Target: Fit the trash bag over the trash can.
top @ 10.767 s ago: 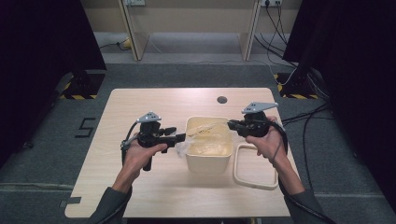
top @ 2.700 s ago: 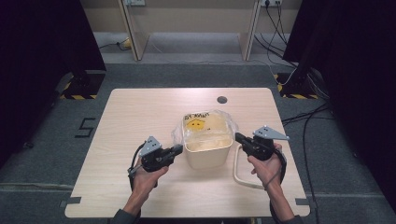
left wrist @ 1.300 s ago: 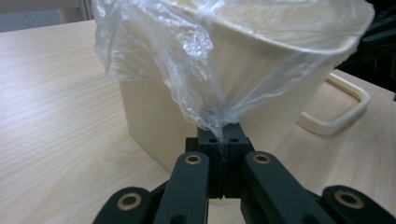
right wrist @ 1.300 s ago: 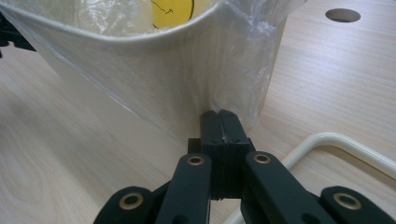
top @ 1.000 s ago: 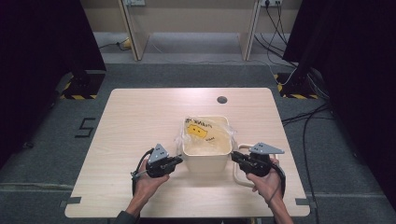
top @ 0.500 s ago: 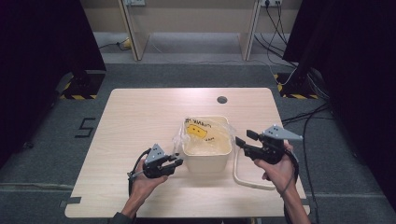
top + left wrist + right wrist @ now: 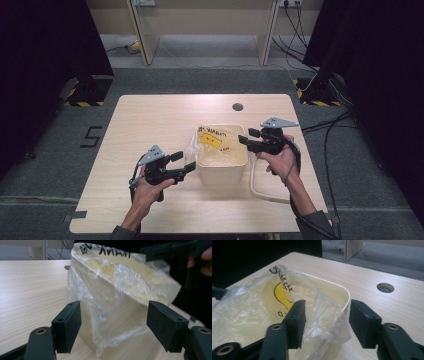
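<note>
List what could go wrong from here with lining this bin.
1. Both tongs are open, their jaws just moving: left tongs have let go, so the plastic bag sits unheld and may slump into the cream bin.
2. Right tongs straddle a loose bag flap beside the rim; closing there may pinch film alone and tear it.
3. The bin's loose handle loop lies under the right hand and could snag.
</note>
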`<state>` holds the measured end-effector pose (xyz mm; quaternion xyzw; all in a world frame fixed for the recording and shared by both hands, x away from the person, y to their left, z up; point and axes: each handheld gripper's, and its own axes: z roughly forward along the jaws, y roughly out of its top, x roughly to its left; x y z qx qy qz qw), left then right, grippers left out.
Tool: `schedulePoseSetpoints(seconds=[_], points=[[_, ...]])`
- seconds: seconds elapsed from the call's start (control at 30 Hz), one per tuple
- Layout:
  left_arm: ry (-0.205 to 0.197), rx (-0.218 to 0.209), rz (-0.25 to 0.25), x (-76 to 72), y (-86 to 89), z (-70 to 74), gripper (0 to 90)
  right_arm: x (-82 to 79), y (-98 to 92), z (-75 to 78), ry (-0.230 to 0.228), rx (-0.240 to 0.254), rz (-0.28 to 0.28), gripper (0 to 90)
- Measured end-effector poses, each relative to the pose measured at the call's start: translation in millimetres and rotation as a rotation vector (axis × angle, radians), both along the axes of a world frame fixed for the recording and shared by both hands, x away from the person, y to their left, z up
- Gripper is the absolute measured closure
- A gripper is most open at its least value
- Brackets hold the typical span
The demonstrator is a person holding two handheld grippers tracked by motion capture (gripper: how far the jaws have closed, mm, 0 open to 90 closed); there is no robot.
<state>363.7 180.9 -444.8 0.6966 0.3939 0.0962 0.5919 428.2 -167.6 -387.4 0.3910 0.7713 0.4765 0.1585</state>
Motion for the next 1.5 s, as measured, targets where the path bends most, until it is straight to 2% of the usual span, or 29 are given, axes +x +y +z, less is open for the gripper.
schedulePoseSetpoints(seconds=[0.07,0.13,0.17,0.3,0.43,0.5,0.67,0.87,1.03,1.13,1.23,1.33,1.37,1.43,1.5], points=[[0.019,-0.026,0.03,3.9,0.1,-1.6,44.6,4.3,-0.2,-1.8,-0.004,-0.009,0.004,67.3],[0.032,-0.105,0.051,7.5,1.9,-5.8,53.2,9.3,-2.2,-2.7,-0.007,0.016,0.001,75.2],[0.032,-0.106,0.054,8.9,1.8,-7.2,55.5,11.7,-3.7,-3.0,-0.004,0.034,-0.004,77.8],[0.006,-0.043,0.048,10.8,-3.7,-8.5,69.6,21.8,-6.8,-5.5,-0.014,0.031,-0.027,84.9],[0.005,0.0,0.067,14.6,-6.0,-11.9,81.3,35.0,-8.5,-11.7,-0.009,0.024,-0.06,88.3],[0.013,0.015,0.071,17.1,-7.2,-15.6,84.4,41.2,-6.5,-17.1,-0.003,-0.012,-0.059,89.5],[0.021,0.072,0.073,21.7,-11.8,-24.4,88.3,51.3,-3.0,-31.7,0.016,-0.039,-0.053,90.0],[0.049,0.121,0.07,27.1,-14.2,-40.0,89.3,56.9,-4.8,-56.6,0.071,-0.053,-0.058,90.0],[0.053,0.142,0.057,24.7,-17.2,-46.0,89.3,54.9,-8.4,-73.8,0.1,-0.019,-0.061,90.0],[0.053,0.163,0.05,22.9,-18.1,-48.4,89.1,53.2,-7.9,-73.2,0.098,-0.025,-0.06,86.5],[0.061,0.165,0.055,21.8,-17.1,-51.8,88.5,51.1,-8.2,-69.2,0.097,-0.047,-0.083,75.8],[0.058,0.182,0.06,21.2,-16.8,-54.3,86.3,49.2,-11.3,-61.7,0.08,-0.062,-0.116,59.4],[0.055,0.19,0.068,21.8,-16.1,-55.4,84.5,48.4,-13.0,-58.5,0.08,-0.054,-0.135,56.0],[0.08,0.174,0.078,23.6,-13.6,-58.6,81.7,46.3,-16.2,-52.2,0.079,-0.045,-0.153,50.9],[0.069,0.183,0.061,20.9,-13.2,-55.0,77.4,42.6,-17.5,-43.3,0.058,-0.064,-0.173,44.6]])
